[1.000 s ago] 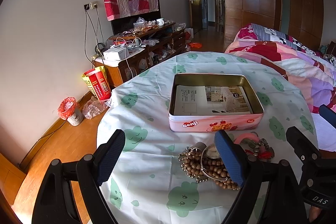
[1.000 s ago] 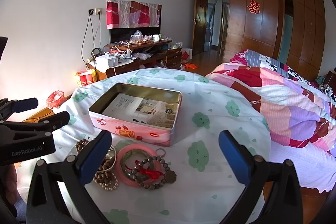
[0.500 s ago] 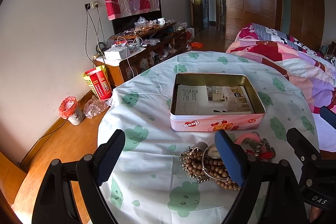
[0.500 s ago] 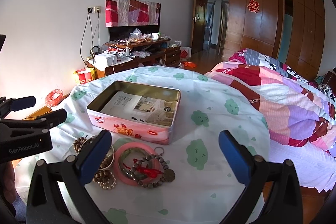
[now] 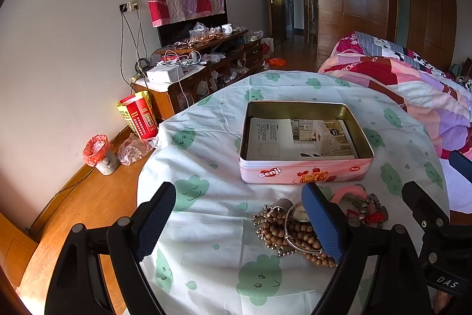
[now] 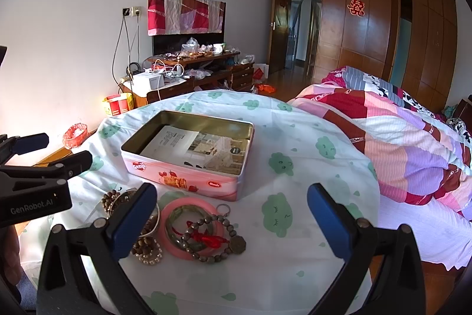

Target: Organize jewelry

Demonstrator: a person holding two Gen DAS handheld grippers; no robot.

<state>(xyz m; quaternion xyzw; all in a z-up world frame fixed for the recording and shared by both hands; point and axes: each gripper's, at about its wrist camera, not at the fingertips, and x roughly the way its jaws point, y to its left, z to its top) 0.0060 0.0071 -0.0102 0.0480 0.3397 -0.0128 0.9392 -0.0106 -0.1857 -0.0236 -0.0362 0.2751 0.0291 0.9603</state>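
Observation:
A pink open tin (image 5: 305,171) (image 6: 188,180) with a paper leaflet inside stands on the round table. In front of it lies a heap of jewelry: brown bead strings (image 5: 283,232) (image 6: 146,247), a pink bangle (image 6: 177,204) (image 5: 346,192), a dark bead bracelet with a red knot (image 6: 211,239) (image 5: 373,211). My left gripper (image 5: 240,222) is open and empty, above the table just left of the beads. My right gripper (image 6: 230,222) is open and empty, above the bangle and bracelet.
The table wears a white cloth with green clouds (image 5: 206,226). A bed with a patchwork quilt (image 6: 398,138) lies to the right. A cluttered wooden cabinet (image 5: 203,70), a red box (image 5: 138,115) and a small bin (image 5: 98,151) stand by the wall at left.
Both grippers have drifted slightly nearer the jewelry heap and the tin. Both stay open and empty. Nothing on the table has moved.

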